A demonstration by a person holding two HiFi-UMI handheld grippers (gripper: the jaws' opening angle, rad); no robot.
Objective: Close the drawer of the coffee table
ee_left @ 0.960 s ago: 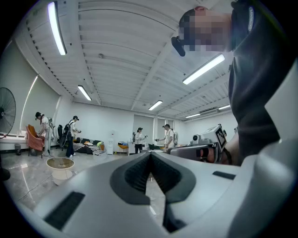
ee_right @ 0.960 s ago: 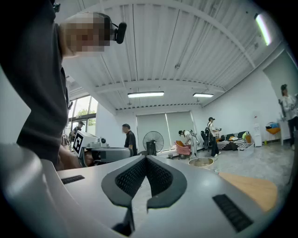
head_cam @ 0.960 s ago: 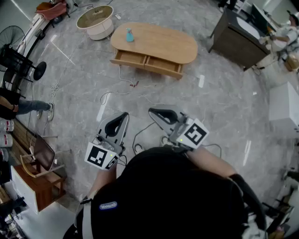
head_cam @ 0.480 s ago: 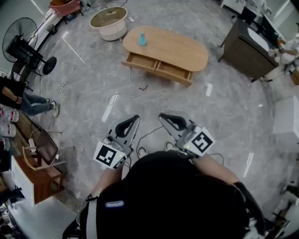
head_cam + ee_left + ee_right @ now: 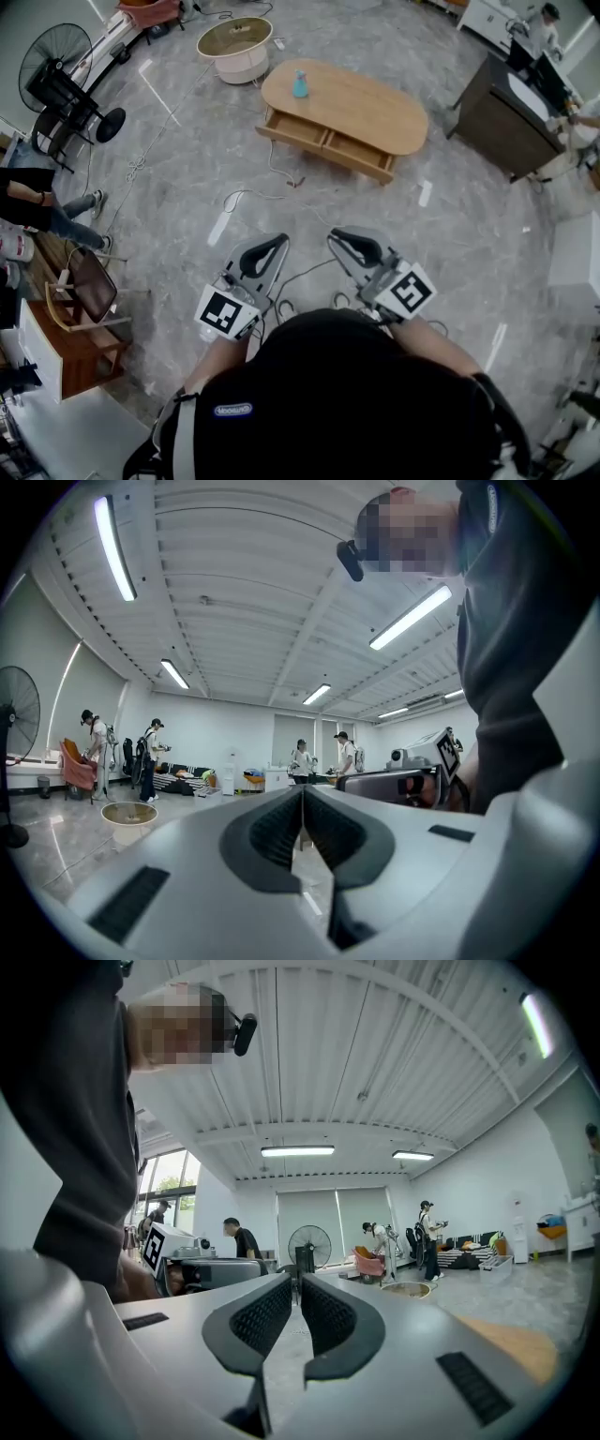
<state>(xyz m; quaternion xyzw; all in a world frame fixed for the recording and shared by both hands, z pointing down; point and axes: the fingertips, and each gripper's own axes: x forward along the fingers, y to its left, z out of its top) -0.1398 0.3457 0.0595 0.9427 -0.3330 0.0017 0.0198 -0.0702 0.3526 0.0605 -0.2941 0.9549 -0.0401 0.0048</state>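
A: What is standing at the far left?
B: A black floor fan [image 5: 56,80] is standing there. A round low table [image 5: 234,47] is sitting to its right. Both are well apart from the work.

A: And the left gripper?
B: The left gripper [image 5: 278,241] is hovering close to the person's body and pointing level toward the far side. Its jaws are pressing flat together with nothing between them. I judge that this suits a push better than a grasp.

A: Where is the drawer?
B: The drawer [image 5: 296,128] is hanging pulled out of the near-left side of the oval wooden coffee table [image 5: 366,94], and its inside is showing. A blue bottle [image 5: 300,84] is standing on the top above it, and a cable [image 5: 272,178] is trailing over the floor in front. The table is sitting far from both grippers, so the approach is not yet done.

A: The right gripper?
B: The right gripper [image 5: 337,234] is hovering just beside the left one, likewise clenched on nothing.

A: Farther right?
B: A dark cabinet [image 5: 487,108] is standing near the table's right end.
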